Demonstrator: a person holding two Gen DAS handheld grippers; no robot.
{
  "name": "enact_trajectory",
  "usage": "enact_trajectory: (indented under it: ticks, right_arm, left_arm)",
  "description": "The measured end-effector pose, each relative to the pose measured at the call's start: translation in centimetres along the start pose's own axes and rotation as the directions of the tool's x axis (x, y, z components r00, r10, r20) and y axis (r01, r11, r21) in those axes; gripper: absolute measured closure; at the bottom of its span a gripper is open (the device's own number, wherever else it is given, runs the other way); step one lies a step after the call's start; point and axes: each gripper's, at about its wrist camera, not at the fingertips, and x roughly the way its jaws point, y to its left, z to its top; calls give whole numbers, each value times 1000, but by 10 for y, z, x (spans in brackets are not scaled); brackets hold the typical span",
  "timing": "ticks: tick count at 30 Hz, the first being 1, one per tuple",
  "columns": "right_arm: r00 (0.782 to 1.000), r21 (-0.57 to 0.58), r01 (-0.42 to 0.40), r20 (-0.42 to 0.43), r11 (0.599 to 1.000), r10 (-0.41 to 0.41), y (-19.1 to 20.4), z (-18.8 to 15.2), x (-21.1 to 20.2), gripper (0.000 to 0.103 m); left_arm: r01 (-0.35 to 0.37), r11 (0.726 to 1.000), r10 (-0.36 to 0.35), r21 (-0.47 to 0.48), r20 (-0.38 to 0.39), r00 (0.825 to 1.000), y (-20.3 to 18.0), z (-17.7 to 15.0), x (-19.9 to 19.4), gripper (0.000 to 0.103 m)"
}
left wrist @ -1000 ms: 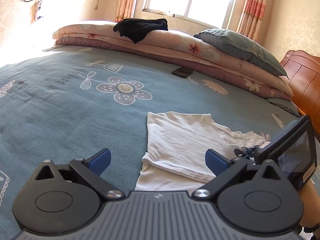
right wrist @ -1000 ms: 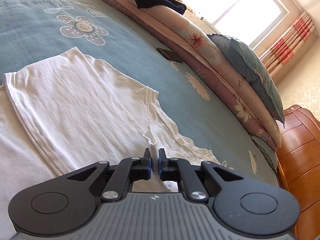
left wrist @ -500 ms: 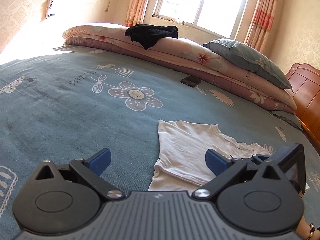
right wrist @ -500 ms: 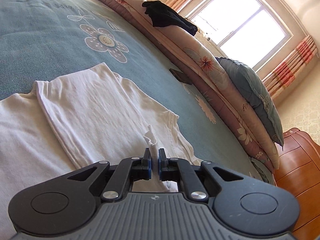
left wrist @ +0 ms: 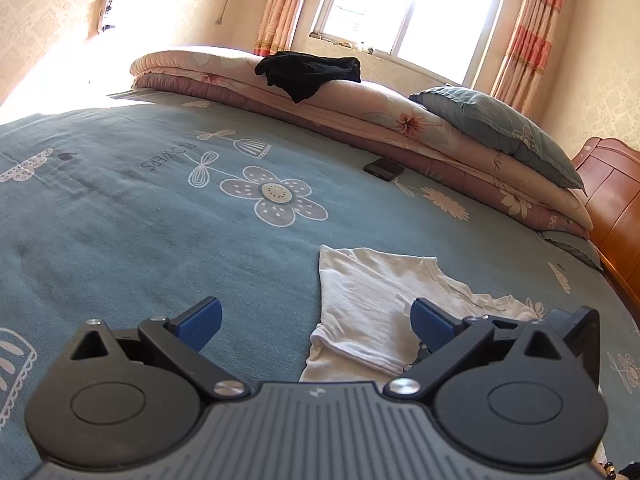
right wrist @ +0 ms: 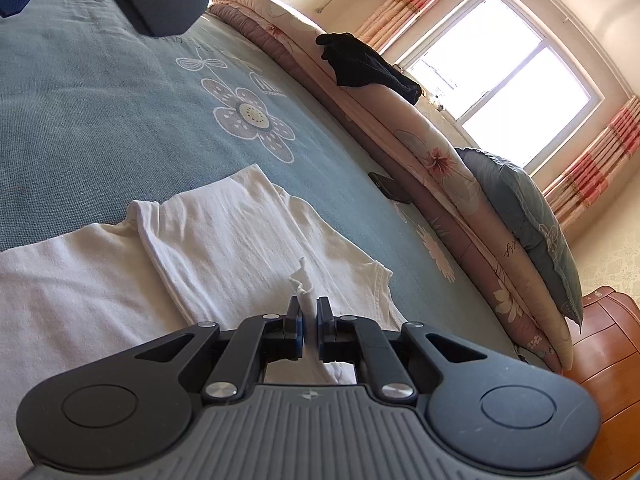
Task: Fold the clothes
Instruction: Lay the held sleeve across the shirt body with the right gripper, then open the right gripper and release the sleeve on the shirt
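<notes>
On bed, nearest: R gripper clenched on pinch of white shirt, fabric tuft poking up betw pads. L gripper released, jaws wide, nothing betw them, hovering over sheet just left of shirt. Shirt lying part-folded on blue flowered sheet, one flap laid over body. Further back: phone by rolled quilt; black garment on quilt, pillow at right. Beyond, window w/ curtains.
</notes>
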Motion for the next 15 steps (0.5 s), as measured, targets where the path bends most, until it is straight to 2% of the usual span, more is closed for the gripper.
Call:
enact_trajectory:
  ticks: [10,15]
  right_arm:
    - [998,-40,-45,42,998,47,17,3,-14,95]
    - [996,-82,-34,74,996,40,27,4,-22,95]
  left_arm:
    - [4,1000,-3,-21,24,1000,7,4,-8,3]
    - [-1,999,2,-34,32,999,10,5,-9,3]
